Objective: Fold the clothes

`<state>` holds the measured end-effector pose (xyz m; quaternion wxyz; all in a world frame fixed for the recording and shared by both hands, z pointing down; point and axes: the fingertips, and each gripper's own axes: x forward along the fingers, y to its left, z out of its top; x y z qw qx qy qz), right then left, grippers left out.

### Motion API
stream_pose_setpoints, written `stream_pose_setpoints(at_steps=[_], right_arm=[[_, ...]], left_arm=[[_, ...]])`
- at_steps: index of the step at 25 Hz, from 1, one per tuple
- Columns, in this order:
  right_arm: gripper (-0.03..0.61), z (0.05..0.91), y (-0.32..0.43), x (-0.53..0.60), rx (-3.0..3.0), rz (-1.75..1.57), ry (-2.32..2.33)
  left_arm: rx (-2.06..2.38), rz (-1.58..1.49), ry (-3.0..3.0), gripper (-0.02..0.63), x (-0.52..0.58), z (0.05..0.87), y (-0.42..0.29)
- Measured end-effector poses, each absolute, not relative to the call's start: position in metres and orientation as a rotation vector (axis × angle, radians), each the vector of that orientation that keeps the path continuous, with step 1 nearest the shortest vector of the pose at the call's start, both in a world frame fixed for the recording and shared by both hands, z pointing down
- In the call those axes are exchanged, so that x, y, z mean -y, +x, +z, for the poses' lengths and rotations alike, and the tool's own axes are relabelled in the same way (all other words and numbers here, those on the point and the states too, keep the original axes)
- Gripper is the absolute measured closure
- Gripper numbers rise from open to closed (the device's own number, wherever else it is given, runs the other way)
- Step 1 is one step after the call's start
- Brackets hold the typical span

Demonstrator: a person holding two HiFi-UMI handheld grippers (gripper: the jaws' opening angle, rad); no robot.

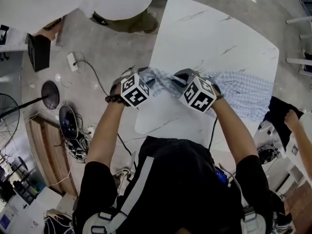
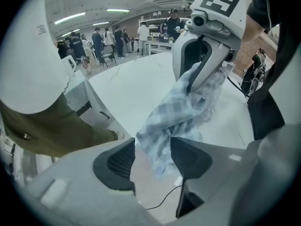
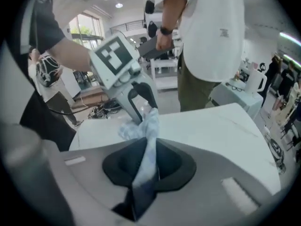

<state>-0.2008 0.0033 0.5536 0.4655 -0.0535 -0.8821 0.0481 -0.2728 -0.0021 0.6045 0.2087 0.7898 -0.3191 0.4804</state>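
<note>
- Left tool (image 2: 153,150) holds a bunched end of the checked shirt (image 1: 243,94)
- Right tool (image 3: 146,160) is pinched narrow on the same shirt
- The rest of the shirt lies on the white worktop (image 1: 209,33)

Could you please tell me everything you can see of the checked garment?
The checked garment is thin, pale blue-and-white woven cloth, crumpled. Most of it lies on the white table towards the right. Its other end is bunched and pinched by the left gripper and the right gripper, and is stretched between them.
</note>
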Motion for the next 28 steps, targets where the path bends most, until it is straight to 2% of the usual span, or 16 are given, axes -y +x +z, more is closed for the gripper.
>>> stream_pose_setpoints(at_steps=[4,6,7,8,9,20,28], right_arm=[[0.523,0.511,-0.198,-0.004,2.327,0.011,-0.186],[0.523,0.498,-0.193,0.000,2.378,-0.056,-0.167],[0.523,0.493,-0.191,0.003,2.401,-0.074,-0.145],[0.523,0.488,-0.189,0.006,2.418,-0.083,-0.117],[0.523,0.485,-0.187,0.011,2.429,-0.091,-0.084],[0.522,0.469,-0.186,0.073,2.412,-0.355,0.257],[0.509,0.495,-0.224,0.047,2.414,-0.391,0.073]], left_arm=[[0.808,1.205,2.249,0.321,0.010,0.598,-0.261],[0.709,1.136,2.280,0.336,0.011,0.597,-0.244],[0.690,1.120,2.297,0.420,0.014,0.595,-0.238],[0.710,1.118,2.312,0.530,0.019,0.592,-0.236],[0.759,1.126,2.324,0.588,0.028,0.589,-0.236],[1.386,1.514,2.407,0.591,0.132,0.503,-0.286],[1.549,1.804,2.248,0.589,0.079,0.500,-0.337]])
